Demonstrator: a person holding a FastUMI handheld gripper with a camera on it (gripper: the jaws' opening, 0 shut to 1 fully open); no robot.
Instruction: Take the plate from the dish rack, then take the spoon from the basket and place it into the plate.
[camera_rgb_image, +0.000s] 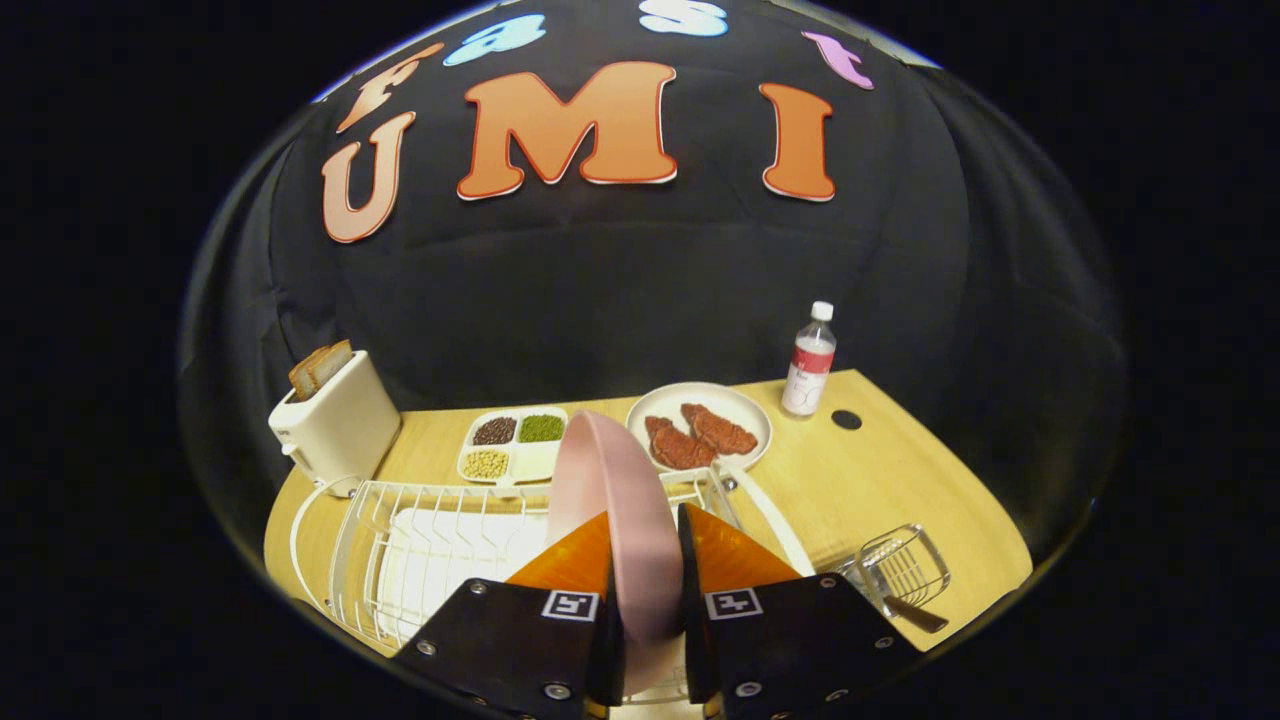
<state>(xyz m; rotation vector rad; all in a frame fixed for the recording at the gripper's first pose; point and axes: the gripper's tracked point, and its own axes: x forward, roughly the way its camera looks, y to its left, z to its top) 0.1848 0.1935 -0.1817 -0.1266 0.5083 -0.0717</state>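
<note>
A pink plate (610, 490) stands on edge between my two orange fingers (575, 560), and my gripper (645, 565) is shut on it. The plate is held above the white wire dish rack (420, 530), which lies just ahead of and below the fingers. To the right of the fingers sits a small wire basket (905, 565) with a dark spoon handle (915, 612) sticking out of it toward me.
On the wooden table (860, 480) beyond the rack stand a white toaster (335, 425) with bread, a divided tray (512, 445) of beans, a white plate (700, 425) with meat pieces and a bottle (810, 362) at the far right.
</note>
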